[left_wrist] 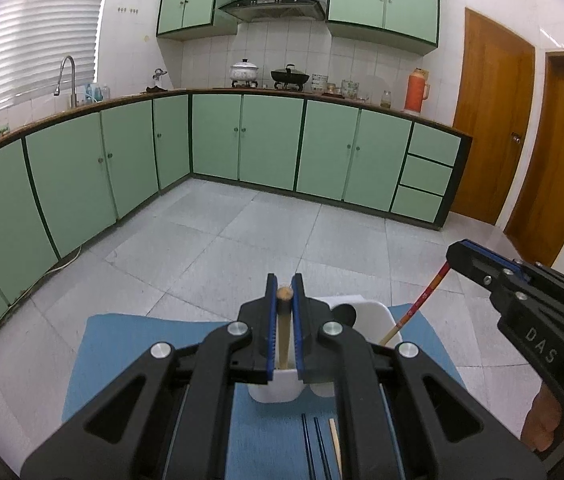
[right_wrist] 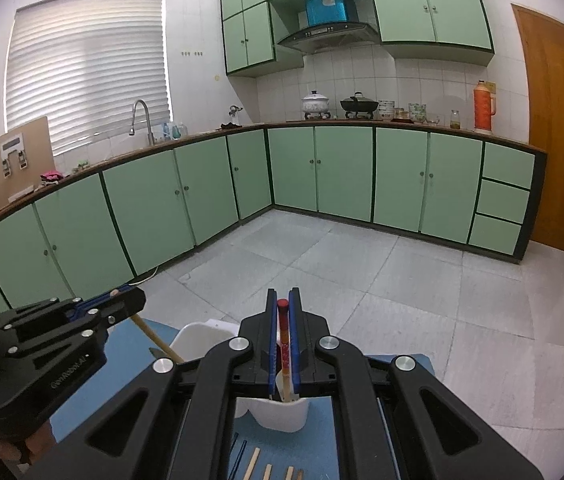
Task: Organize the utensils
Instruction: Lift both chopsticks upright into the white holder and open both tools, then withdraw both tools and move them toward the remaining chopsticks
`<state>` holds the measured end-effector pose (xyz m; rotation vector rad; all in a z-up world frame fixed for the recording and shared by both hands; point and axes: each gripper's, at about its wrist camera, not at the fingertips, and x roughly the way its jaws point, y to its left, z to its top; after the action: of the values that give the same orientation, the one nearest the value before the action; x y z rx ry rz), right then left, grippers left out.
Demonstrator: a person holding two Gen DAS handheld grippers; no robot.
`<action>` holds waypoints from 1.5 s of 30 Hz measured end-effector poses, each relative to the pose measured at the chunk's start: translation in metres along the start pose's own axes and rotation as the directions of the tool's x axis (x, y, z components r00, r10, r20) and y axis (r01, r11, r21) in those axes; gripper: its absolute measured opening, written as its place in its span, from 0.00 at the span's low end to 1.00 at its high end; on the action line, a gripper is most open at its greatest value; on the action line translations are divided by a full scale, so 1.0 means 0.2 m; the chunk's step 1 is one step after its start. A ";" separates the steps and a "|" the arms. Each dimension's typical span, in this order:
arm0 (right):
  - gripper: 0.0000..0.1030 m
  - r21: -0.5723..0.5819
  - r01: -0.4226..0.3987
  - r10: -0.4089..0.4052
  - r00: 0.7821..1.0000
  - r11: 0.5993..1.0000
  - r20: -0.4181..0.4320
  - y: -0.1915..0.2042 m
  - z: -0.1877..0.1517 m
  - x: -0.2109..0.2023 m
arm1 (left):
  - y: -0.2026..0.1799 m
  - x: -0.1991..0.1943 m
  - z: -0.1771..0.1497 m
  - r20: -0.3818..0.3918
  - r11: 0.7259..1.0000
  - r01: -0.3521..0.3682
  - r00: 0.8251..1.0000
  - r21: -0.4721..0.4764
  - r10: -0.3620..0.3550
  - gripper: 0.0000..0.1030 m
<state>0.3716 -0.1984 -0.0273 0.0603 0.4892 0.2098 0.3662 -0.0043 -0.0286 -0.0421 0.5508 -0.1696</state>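
Note:
My left gripper (left_wrist: 284, 294) is shut on a plain wooden chopstick (left_wrist: 283, 328) that stands upright with its lower end inside a white holder (left_wrist: 378, 316) on a blue mat (left_wrist: 130, 352). My right gripper (right_wrist: 283, 304) is shut on a red-topped chopstick (right_wrist: 284, 340) whose lower end is in the same white holder (right_wrist: 286, 416). The right gripper also shows in the left wrist view (left_wrist: 456, 258), holding the red-topped chopstick (left_wrist: 414, 310). The left gripper shows in the right wrist view (right_wrist: 130, 296) with the wooden chopstick (right_wrist: 154, 338). Several more chopsticks (left_wrist: 320, 448) lie on the mat in front of the holder.
Loose wooden chopsticks (right_wrist: 270, 470) and dark ones (right_wrist: 238, 458) lie on the blue mat (right_wrist: 322, 452) near me. Beyond the mat is grey tiled floor (left_wrist: 242, 232), green kitchen cabinets (left_wrist: 270, 140) and brown doors (left_wrist: 490, 120).

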 end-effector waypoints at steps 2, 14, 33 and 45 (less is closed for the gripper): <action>0.06 0.003 0.001 -0.001 1.000 1.000 -0.002 -0.01 0.00 -0.01 | 0.00 -0.01 0.00 0.002 1.000 0.000 1.000 0.000 0.000 0.16; 0.48 0.040 0.024 -0.027 0.998 0.999 0.057 -0.06 -0.06 -0.26 | 0.07 -0.27 -0.09 0.080 0.999 -0.005 0.997 -0.052 0.009 0.62; 0.89 0.147 0.078 -0.083 0.996 0.986 0.027 -0.01 -0.71 -0.70 | 0.06 -0.65 -0.65 0.077 0.999 -0.038 0.996 0.017 0.036 0.90; 0.77 0.129 0.105 -0.083 0.983 0.986 -0.167 0.06 -1.20 -0.74 | 0.07 -0.63 -1.01 -0.085 0.997 -0.047 0.995 0.056 0.052 0.90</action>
<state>0.1277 -0.2175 -0.1696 0.1555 0.6658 0.0882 0.1560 0.0333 -0.1370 0.0311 0.6327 -0.1379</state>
